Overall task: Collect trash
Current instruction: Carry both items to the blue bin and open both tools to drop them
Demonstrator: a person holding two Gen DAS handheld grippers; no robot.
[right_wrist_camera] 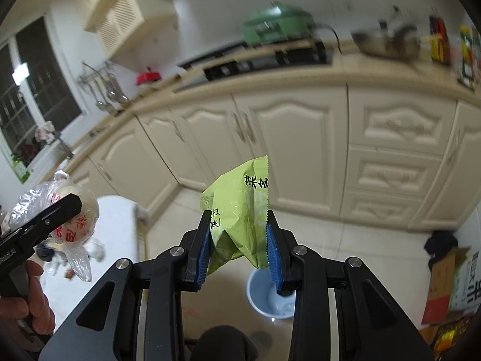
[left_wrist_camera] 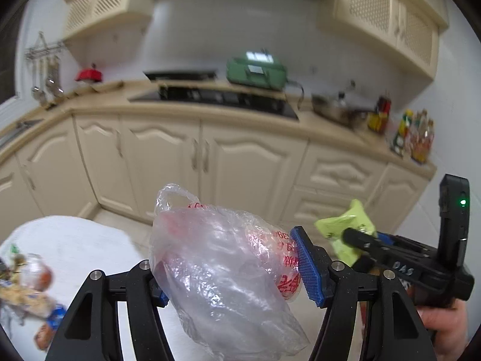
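Two pieces of trash are in our grip, one per gripper. In the left wrist view, our left gripper [left_wrist_camera: 233, 282] is clamped on a crumpled clear plastic bag [left_wrist_camera: 222, 270] with red print, held between its blue pads [left_wrist_camera: 306, 267]; the bag's long axis runs diagonally, handle loop up and away from the gripper, its tail drooping toward us. Left of and below the gripper lies a white tabletop [left_wrist_camera: 78, 240] carrying more wrappers [left_wrist_camera: 27, 291]. In the right wrist view, our right gripper [right_wrist_camera: 237, 246] pinches a green snack packet [right_wrist_camera: 240, 210] by its lower end, so it stands upright, serrated edge pointing ahead. Just below the gripper sits a pale blue bin [right_wrist_camera: 261, 297] on the floor, likely the drop target, which would explain why we hold both clear of the tabletop.
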